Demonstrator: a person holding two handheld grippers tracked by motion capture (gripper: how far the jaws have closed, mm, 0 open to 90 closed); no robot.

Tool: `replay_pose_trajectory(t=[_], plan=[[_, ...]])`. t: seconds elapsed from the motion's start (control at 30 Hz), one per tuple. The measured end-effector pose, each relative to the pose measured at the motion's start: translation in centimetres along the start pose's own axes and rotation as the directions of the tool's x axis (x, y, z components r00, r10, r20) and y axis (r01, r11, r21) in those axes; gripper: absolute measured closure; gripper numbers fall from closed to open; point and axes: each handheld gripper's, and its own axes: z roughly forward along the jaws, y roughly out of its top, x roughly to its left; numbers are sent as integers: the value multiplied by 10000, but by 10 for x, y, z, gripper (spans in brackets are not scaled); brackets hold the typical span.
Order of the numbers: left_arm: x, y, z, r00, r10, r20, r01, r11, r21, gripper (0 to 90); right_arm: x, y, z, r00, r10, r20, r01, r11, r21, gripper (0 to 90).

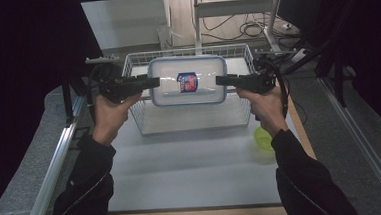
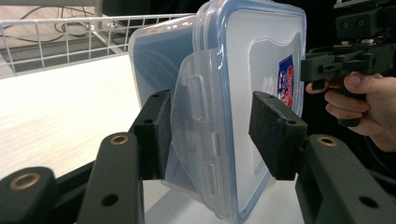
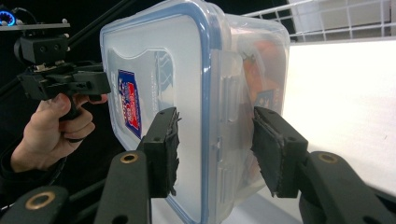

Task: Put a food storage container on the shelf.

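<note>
A clear plastic container [image 1: 187, 82] with a blue-rimmed lid and a red and blue label hangs level above the white wire basket [image 1: 138, 121]. My left gripper [image 1: 154, 82] is shut on its left end and my right gripper [image 1: 220, 80] on its right end. In the left gripper view the pads [image 2: 156, 135] clamp the container [image 2: 233, 70] across its side latch, with the right gripper [image 2: 345, 60] beyond it. In the right gripper view the jaws [image 3: 215, 144] clamp the other latch end of the container [image 3: 154, 70], with orange contents visible inside and the left gripper [image 3: 60, 79] farther off.
The wire basket stands at the back of the white table [image 1: 192, 172]. A small yellow-green bowl [image 1: 263, 138] sits on the table under my right forearm. Metal rails run along both sides of the table, and a stand with cables rises behind the basket.
</note>
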Motion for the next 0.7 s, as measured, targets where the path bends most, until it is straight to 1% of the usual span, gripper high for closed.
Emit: replay_pose_trajectory(t=[0.03,0.07,0.17,0.23,0.27,0.3,0.33,0.4,0.43,0.5,0.57,0.6,0.7], plan=[[2,2,1,10000,-23,26,23,10000,13,502,0,0,0,10000,0,0,0,10000,0,521],[6,5,3,9999,-80,68,80,10000,16,502,-2,4,1,10000,-16,44,16,10000,-6,521],[9,8,6,9998,-171,93,171,9999,19,503,-4,8,3,10000,24,82,-25,10000,36,521],[14,11,9,9996,-258,131,258,9997,18,503,-8,15,5,9999,60,131,-60,10000,33,522],[18,14,12,9992,-366,176,366,9993,21,503,-9,17,6,9998,88,159,-88,10000,20,521],[18,14,12,9992,-366,176,366,9993,21,503,-9,17,6,9998,88,159,-88,10000,20,521],[20,15,14,9989,-411,216,410,9992,35,503,-12,21,7,9996,187,191,-187,9998,3,522],[26,16,20,9977,-606,293,606,9982,16,503,-15,25,9,9995,131,287,-129,9999,-42,522],[26,16,20,9977,-606,293,606,9982,16,503,-15,25,9,9995,131,287,-129,9999,-42,522],[31,17,23,9964,-798,291,799,9968,-46,502,-20,28,11,9992,260,303,-261,9997,30,522],[33,18,25,9964,-791,290,792,9969,-34,502,-23,29,14,9990,325,319,-326,9995,9,522],[36,19,27,9958,-874,261,874,9962,-19,502,-25,29,15,9986,421,326,-423,9991,52,522],[38,21,30,9952,-952,218,953,9955,-14,502,-30,30,17,9980,541,316,-543,9985,50,521]])
